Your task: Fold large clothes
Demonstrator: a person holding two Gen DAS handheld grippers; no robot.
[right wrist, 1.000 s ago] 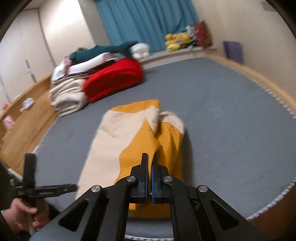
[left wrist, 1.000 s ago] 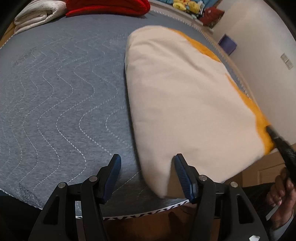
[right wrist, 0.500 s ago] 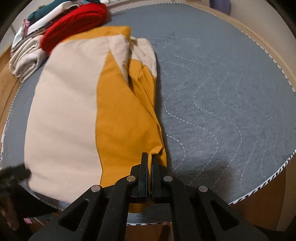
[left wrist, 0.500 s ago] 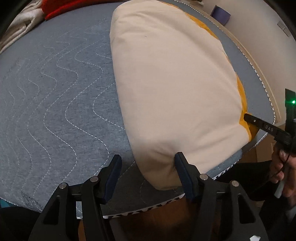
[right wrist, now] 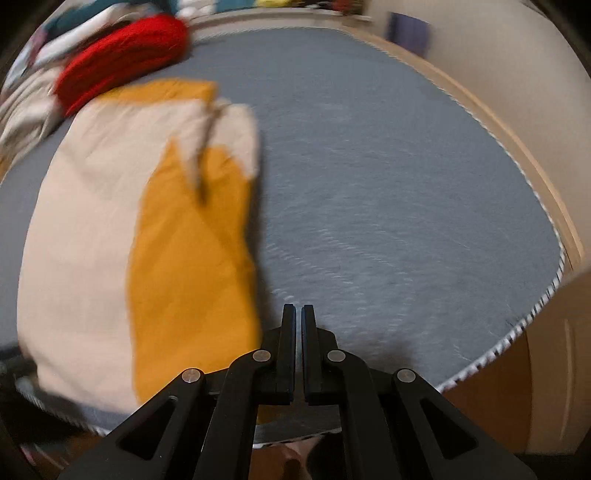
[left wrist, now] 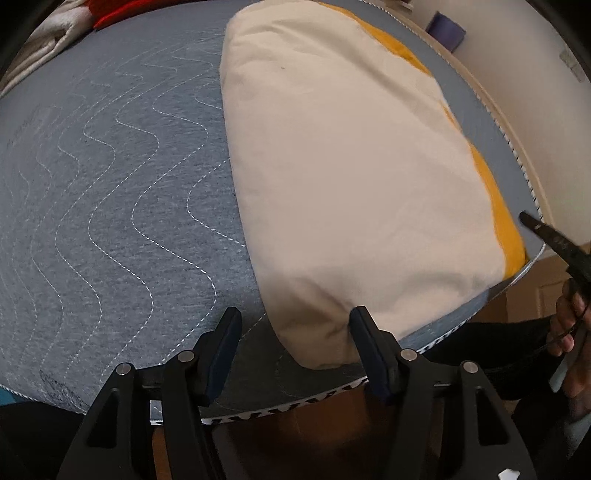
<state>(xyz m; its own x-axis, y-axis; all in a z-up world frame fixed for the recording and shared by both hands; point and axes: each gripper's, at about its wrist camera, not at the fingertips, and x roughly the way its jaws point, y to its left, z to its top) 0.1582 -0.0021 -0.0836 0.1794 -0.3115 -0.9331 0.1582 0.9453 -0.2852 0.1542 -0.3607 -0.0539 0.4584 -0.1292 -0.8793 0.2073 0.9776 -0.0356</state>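
Note:
A folded cream and orange garment [left wrist: 351, 177] lies on the grey quilted mattress [left wrist: 110, 192]. My left gripper [left wrist: 295, 332] is open above the mattress's near edge. The garment's near cream corner sits between its fingers, against the right pad and clear of the left one. My right gripper [right wrist: 298, 314] is shut with nothing in it, over bare mattress [right wrist: 388, 192] just right of the garment's orange edge [right wrist: 192, 258]. That view is blurred. In the left wrist view the right gripper [left wrist: 554, 240] shows at the right edge, with a hand [left wrist: 569, 325] on it.
A red blanket [right wrist: 122, 62] and folded pale linens [right wrist: 22, 110] are piled at the mattress's far left. A purple box [left wrist: 445, 31] stands by the wall. A wooden bed frame [right wrist: 517, 155] rims the mattress, whose near edge [left wrist: 295, 404] is under both grippers.
The garment's near end has come down flat onto the mattress. The right gripper has sunk and tipped downward; the orange edge that was at its tips now lies to its left.

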